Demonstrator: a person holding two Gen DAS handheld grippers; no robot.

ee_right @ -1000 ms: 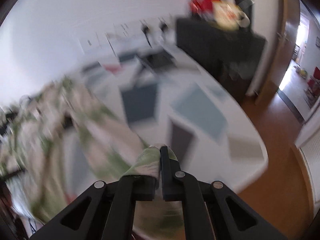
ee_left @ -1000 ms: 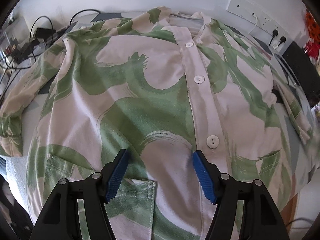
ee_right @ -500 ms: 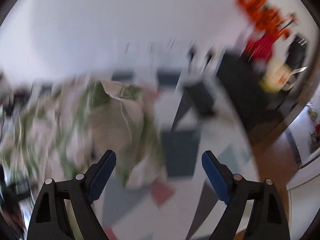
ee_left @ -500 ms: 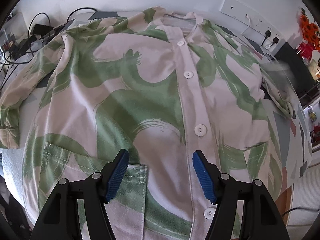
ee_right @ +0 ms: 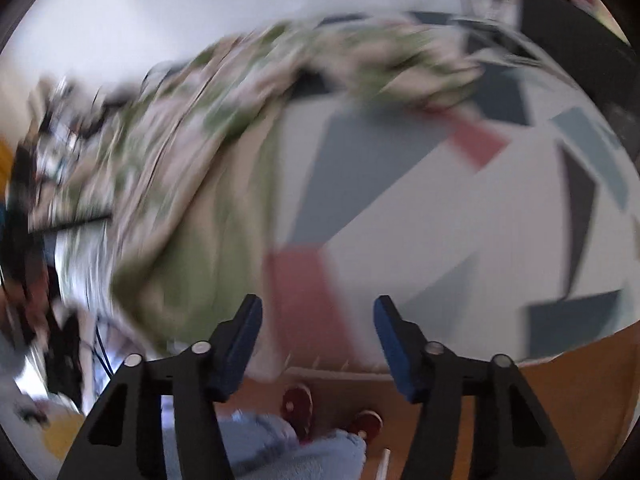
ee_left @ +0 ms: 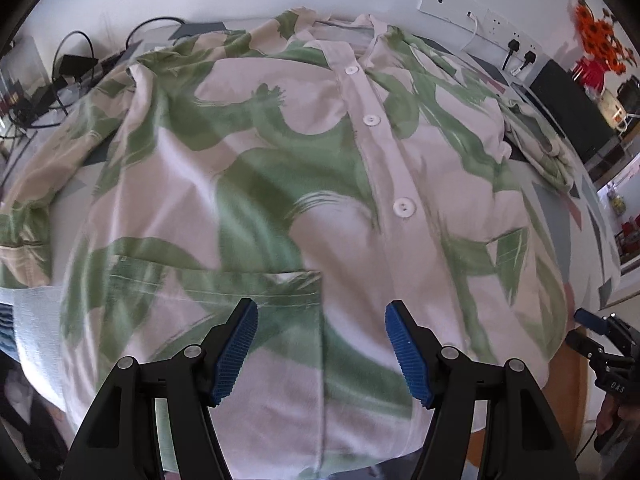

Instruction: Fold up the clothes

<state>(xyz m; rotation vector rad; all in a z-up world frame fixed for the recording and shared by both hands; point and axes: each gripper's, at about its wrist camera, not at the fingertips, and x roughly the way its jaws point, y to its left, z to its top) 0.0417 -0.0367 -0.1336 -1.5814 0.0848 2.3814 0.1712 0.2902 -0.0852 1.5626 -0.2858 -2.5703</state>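
Observation:
A cream shirt with green brush strokes (ee_left: 280, 184) lies spread button-side up on the table, its white button placket (ee_left: 404, 207) running up the middle. My left gripper (ee_left: 320, 352) hangs open just above the lower front, near a patch pocket (ee_left: 224, 284), with only cloth below its blue pads. In the blurred right wrist view the shirt (ee_right: 208, 200) covers the left half. My right gripper (ee_right: 318, 344) hovers at the table's near edge beside the hem; its jaws are closing with nothing between them. The right gripper (ee_left: 596, 340) also shows at the left wrist view's right edge.
The table has a patterned cloth (ee_right: 440, 184) of grey, blue and red shapes. Cables (ee_left: 68, 68) lie at the back left. Wall sockets (ee_left: 516, 46), a black box (ee_left: 568, 96) and orange flowers (ee_left: 600, 40) stand at the back right. A person's shoes (ee_right: 298, 404) show on the wooden floor.
My right gripper let go of the sleeve it was shut on, opened wide, and swung down towards the table's near edge. The sleeve now lies crumpled at the back right. The left gripper drifted slightly towards the hem.

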